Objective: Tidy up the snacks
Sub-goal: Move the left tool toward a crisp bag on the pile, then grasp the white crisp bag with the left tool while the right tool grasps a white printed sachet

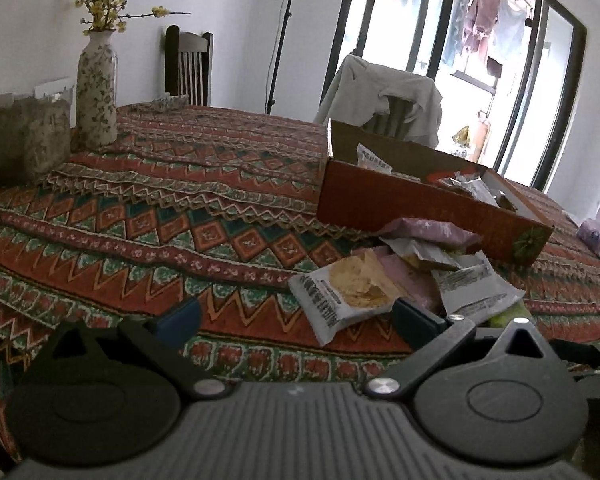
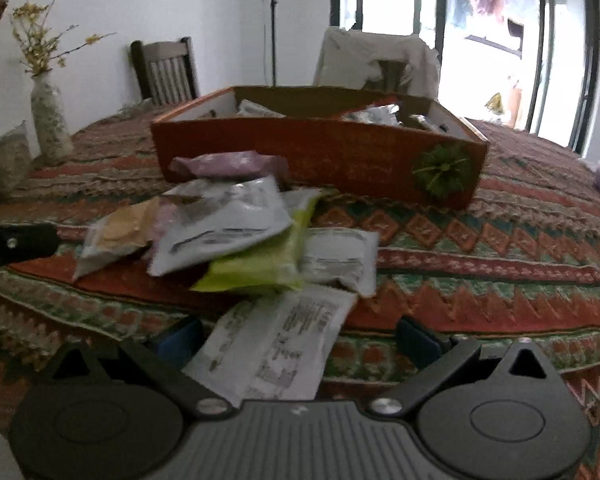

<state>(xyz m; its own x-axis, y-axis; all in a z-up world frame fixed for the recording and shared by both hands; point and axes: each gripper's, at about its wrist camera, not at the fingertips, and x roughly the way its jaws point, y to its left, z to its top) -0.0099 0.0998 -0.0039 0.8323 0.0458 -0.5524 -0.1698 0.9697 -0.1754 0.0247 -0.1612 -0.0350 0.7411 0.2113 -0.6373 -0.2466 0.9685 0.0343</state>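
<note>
A pile of snack packets [image 2: 236, 236] lies on the patterned tablecloth in front of an orange cardboard box [image 2: 319, 156] that holds several packets. In the left wrist view the pile [image 1: 411, 272] and the box [image 1: 427, 208] are at the right. My left gripper [image 1: 296, 320] is open, just above the cloth; a white cracker packet [image 1: 347, 292] lies between its fingers, nearer the right one. My right gripper [image 2: 300, 340] is open with a white printed packet [image 2: 276, 344] lying between its fingers. A green packet [image 2: 264, 260] and a purple packet [image 2: 228, 164] are in the pile.
A floral vase [image 1: 96, 84] with yellow twigs and a box-like block [image 1: 32, 136] stand at the table's far left. Two chairs [image 1: 188, 64] stand behind the table, one draped with cloth [image 1: 383, 96]. A purple item [image 1: 599, 236] lies at the far right. The left gripper's finger [image 2: 16, 244] shows at the right view's left edge.
</note>
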